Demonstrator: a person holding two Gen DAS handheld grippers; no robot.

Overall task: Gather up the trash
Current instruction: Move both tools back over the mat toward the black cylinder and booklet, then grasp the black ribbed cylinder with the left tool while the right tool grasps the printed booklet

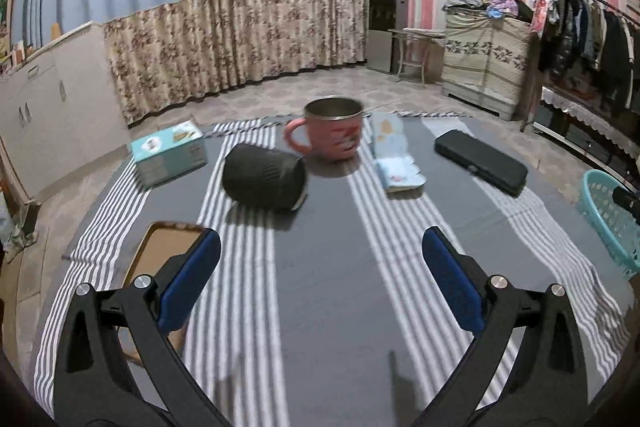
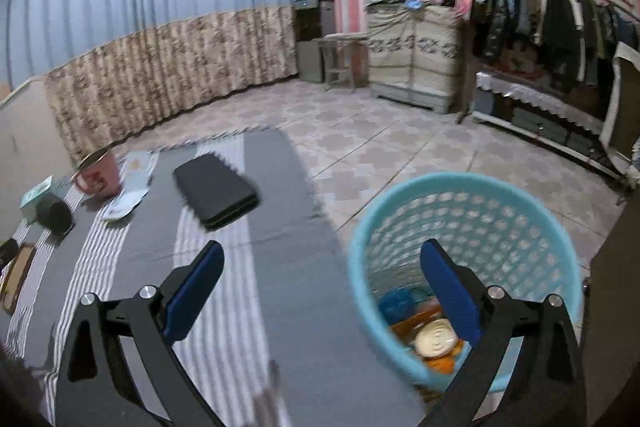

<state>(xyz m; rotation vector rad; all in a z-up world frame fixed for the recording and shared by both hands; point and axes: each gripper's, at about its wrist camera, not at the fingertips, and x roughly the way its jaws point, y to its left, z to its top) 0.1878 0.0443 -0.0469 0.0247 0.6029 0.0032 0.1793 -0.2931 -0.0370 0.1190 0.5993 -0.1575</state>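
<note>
Left tongs (image 1: 321,247) are spread wide w/ nothing between them, blue rubbery pads (image 1: 188,283) on black plastic arms, hovering over the bench (image 1: 320,307), which is covered in a grey cloth w/ bands of thin white stripes. Right tongs (image 2: 322,261) are also wide apart & empty; the left pad sits over the cloth, the right pad over the mouth of the basket (image 2: 520,211).

The basket is a round, light-blue plastic bin w/ perforated lattice walls, standing on the tiled floor just beside the bench's right edge. Trash lies in its bottom: a round cream-coloured disc (image 2: 435,338), something orange and a crumpled blue piece (image 2: 394,303), details too blurred to tell.

On the bench, left wrist view: a dark ribbed cylinder (image 1: 264,177) lies on its side, near centre-left. Just behind it stands a pink mug (image 1: 334,131) w/ metal-lined inside & loop handle to the left. Left of the cylinder sits a small teal cardboard box (image 1: 170,157). Right of the mug lies a flat pale-blue printed paper packet (image 1: 394,155), wrinkled at the near end. Further right, apart from it, is a flat black rectangular case (image 1: 480,161), matte, w/ rounded corners. At the near-left edge a flat brown tray-like piece (image 1: 168,251) w/ raised rim is partly hidden behind the left pad.
</note>
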